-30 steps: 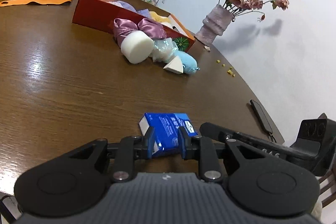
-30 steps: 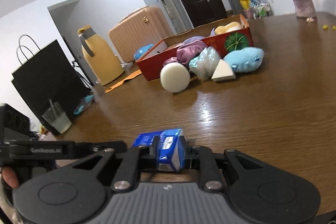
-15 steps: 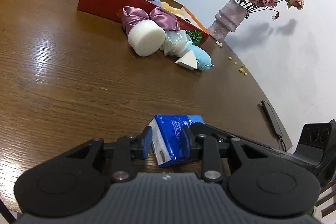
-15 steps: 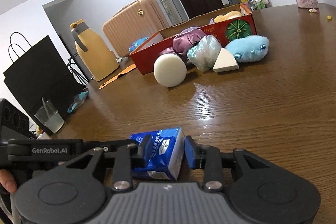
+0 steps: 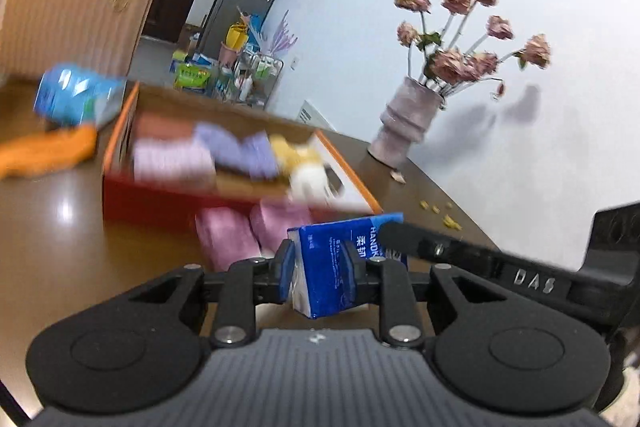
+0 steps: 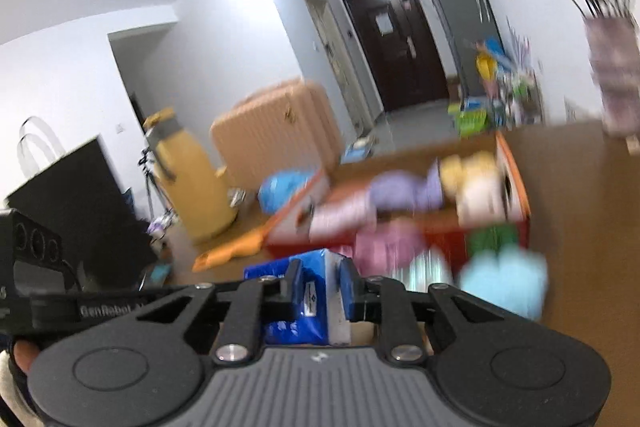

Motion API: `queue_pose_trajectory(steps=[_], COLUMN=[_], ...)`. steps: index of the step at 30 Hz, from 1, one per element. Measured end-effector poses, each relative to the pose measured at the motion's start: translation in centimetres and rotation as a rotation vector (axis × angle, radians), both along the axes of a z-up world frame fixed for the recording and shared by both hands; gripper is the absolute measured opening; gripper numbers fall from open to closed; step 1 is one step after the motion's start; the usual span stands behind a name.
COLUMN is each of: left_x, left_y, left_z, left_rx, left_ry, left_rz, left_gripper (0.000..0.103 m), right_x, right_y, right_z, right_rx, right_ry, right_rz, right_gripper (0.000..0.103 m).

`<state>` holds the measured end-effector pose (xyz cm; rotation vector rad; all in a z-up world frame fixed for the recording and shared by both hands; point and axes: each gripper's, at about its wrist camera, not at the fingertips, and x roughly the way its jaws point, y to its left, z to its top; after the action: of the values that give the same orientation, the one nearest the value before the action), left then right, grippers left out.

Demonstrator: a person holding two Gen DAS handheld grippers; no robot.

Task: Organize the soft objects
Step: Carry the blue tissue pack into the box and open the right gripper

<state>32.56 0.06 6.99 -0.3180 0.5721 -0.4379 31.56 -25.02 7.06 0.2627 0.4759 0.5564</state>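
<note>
A blue tissue pack (image 5: 340,243) hangs in the air between both grippers, clear of the brown table (image 5: 60,259). My left gripper (image 5: 320,261) has its pads pressed on one end, jaws closing on it. My right gripper (image 6: 320,283) pinches the other end of the pack (image 6: 276,269), jaws closing too. Just beyond stands the red open box (image 5: 160,203) holding blurred lilac, yellow and white soft items. In front of the box lie a pink satin bundle (image 5: 232,235) and a light blue plush (image 6: 504,279).
A vase of dried roses (image 5: 408,123) stands at the table's far right. An orange strip (image 5: 48,151) and a blue packet (image 5: 76,95) lie left of the box. Off the table are a tan suitcase (image 6: 276,131), a yellow jug (image 6: 192,179) and a black bag (image 6: 80,195).
Both grippers have risen and moved toward the red box, lifting the pack off the table. Their jaws stood wider half a second ago and have closed on the pack again.
</note>
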Motion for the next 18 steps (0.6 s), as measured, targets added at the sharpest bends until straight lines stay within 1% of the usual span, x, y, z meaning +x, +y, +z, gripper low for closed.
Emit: queue_pose_trajectory(steps=[2,4,6,8,10,13,14,15,16,17,18], left_x=[4.0,7.9,11.3,14.0,16.2,17.9,18.3,18.3,18.4,18.3,18.1], left_y=[0.6,1.5,2.4,2.8,3.1,3.6,3.5,3.8,3.9,4.3,4.9], left_z=[1.2,1.6,1.4,0.7,-0.6,-2.4,-2.9,-3.4,-3.6,-3.7,-3.6], left_rx=[0.018,0.026,0.057,0.124,0.197,0.294,0.327,0.357,0.384,0.389,0.371], left_ry=[0.026,0.07,0.114,0.141,0.186,0.237,0.258,0.273,0.274,0.268,0.265], left_rz=[0.002,0.022,0.048,0.064,0.067,0.084,0.083,0.077,0.072,0.063,0.057], left_gripper=[0.024,0.024,0.025,0.025,0.024,0.024,0.026,0.026,0.027,0.031,0.033], right_x=[3.9,7.9,12.1,16.1,18.9,21.3,21.6,21.8,22.2,22.5,22.7], right_y=[1.5,2.9,4.1,5.2,6.4,8.6,9.4,10.1,10.7,11.1,11.4], right_z=[1.6,2.3,2.0,0.9,-0.7,-3.1,-3.9,-4.6,-5.3,-5.8,-6.2], right_rx=[-0.04,-0.057,-0.046,-0.021,-0.017,-0.052,-0.075,-0.089,-0.097,-0.096,-0.095], right_ry=[-0.029,-0.009,0.052,0.144,0.223,0.297,0.316,0.332,0.354,0.382,0.394], right_rz=[-0.013,-0.014,-0.007,-0.005,0.002,0.032,0.041,0.05,0.054,0.057,0.064], right_gripper=[0.019,0.019,0.019,0.019,0.019,0.019,0.019,0.019,0.019,0.019,0.019])
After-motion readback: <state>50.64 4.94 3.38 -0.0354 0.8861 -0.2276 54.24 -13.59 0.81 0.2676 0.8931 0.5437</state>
